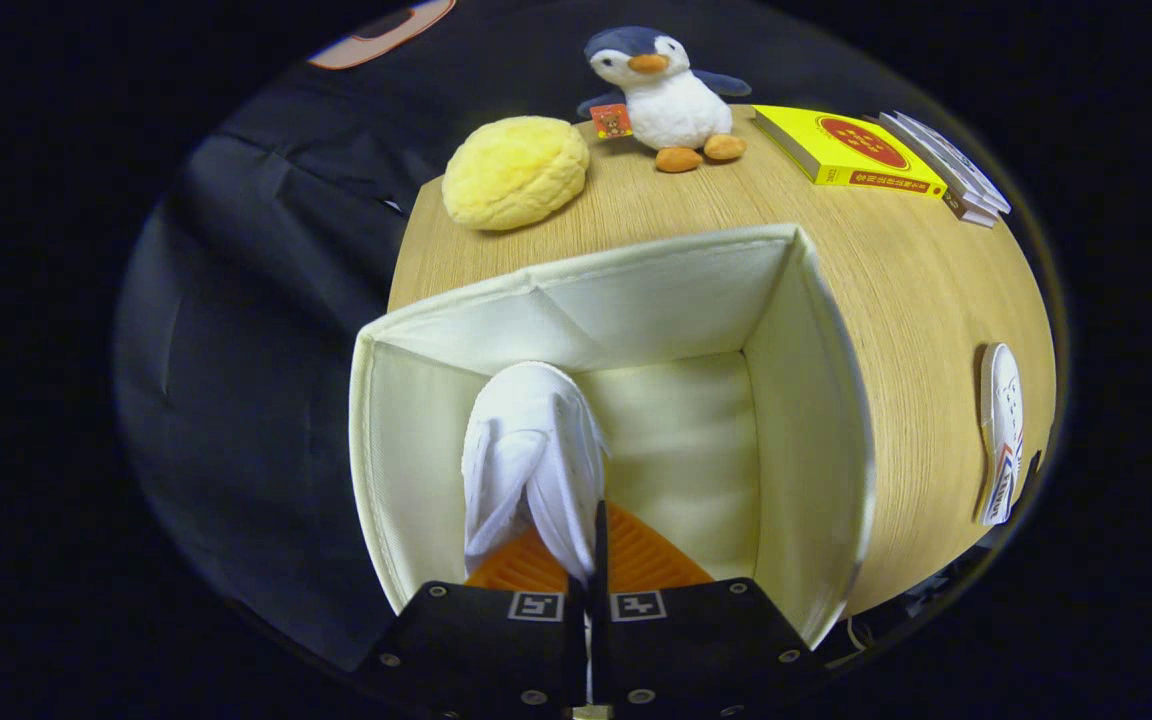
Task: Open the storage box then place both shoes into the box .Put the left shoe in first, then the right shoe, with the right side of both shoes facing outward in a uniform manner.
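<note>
One white shoe (534,460) is pinched between the gripper (591,560) fingers inside the one storage box (816,420); a second shoe (1002,430) is seen well off to their right.

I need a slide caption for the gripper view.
Gripper shut on a white shoe, held inside the open box.

Red round emblem and red strip with small print on yellow book (846,148): unreadable. Small picture tag (611,121) on penguin toy (661,85): no legible words. Coloured marking on side of shoe (1002,430): too small.
</note>
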### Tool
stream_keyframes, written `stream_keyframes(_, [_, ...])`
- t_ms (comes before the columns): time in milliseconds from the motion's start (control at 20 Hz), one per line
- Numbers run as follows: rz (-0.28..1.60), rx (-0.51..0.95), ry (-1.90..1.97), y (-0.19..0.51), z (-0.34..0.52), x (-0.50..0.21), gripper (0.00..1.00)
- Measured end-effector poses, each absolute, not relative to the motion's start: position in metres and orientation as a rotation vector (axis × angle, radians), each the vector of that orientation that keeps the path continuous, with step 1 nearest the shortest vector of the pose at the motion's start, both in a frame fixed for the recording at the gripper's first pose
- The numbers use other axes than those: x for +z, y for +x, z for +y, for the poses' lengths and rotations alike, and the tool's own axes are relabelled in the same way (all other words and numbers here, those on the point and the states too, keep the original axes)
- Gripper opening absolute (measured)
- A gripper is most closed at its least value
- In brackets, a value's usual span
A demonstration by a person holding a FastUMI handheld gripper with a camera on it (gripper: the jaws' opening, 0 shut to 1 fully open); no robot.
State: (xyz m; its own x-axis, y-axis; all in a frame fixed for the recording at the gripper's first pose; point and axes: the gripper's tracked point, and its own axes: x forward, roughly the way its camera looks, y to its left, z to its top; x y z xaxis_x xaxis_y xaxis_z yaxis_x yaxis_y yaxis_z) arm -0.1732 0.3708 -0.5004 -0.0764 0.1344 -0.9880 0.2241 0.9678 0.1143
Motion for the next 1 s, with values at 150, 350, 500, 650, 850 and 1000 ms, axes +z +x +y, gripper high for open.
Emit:
stream_keyframes(150, [1.698,-0.129,0.279,-0.193,0.374,-0.514,0.03])
stream_keyframes(350, [1.738,-0.087,0.381,-0.202,0.391,-0.516,0.14])
stream_keyframes(500, [1.746,0.001,0.487,-0.197,0.401,-0.496,0.38])
stream_keyframes(650, [1.726,0.076,0.555,-0.195,0.394,-0.467,0.54])
stream_keyframes(850, [1.698,0.175,0.622,-0.193,0.37,-0.421,0.67])
stream_keyframes(1000, [1.621,0.251,0.599,-0.183,0.338,-0.391,0.76])
